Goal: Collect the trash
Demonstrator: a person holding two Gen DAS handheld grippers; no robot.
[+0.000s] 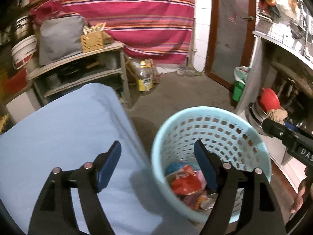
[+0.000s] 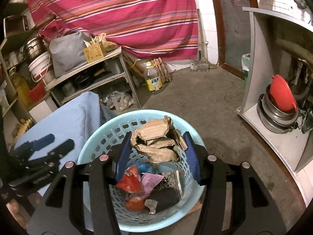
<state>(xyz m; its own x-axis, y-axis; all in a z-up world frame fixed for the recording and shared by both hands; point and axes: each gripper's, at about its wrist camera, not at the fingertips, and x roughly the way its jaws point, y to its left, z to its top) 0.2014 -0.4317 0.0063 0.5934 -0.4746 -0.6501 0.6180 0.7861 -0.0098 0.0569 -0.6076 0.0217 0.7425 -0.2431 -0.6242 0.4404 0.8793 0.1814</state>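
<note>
the pale blue perforated basket (image 2: pixel 93 148) stands on the floor just beside the table with the light blue cloth (image 1: pixel 64 129), close enough that trash lifted off the table has only a short way to go. it already holds a loose heap of wrappers (image 2: pixel 137 182): red, pink and lilac scraps and something dark at the bottom, so collecting looks well along.

the right tongs (image 2: pixel 156 152) hang over the mouth of the basket, holding a crumpled wad of brown paper (image 2: pixel 156 145) between their blue pads. the jaws stand about half apart because the wad is bulky, and both pads press on its sides. it is held above the rim and inside its circle, so that when let go it should fall in rather than onto the floor.

the left tongs (image 1: pixel 158 164) are wide and carry nothing. seen from their own camera, one finger lies over the cloth and the other over the basket's opening, straddling the near rim. that fits tongs that have nothing left to drop; i judge they are free to fetch the next piece.

the next step calls for the right tongs to spread. the wad is light and springy, so it could catch on a pad or the rim.
</note>
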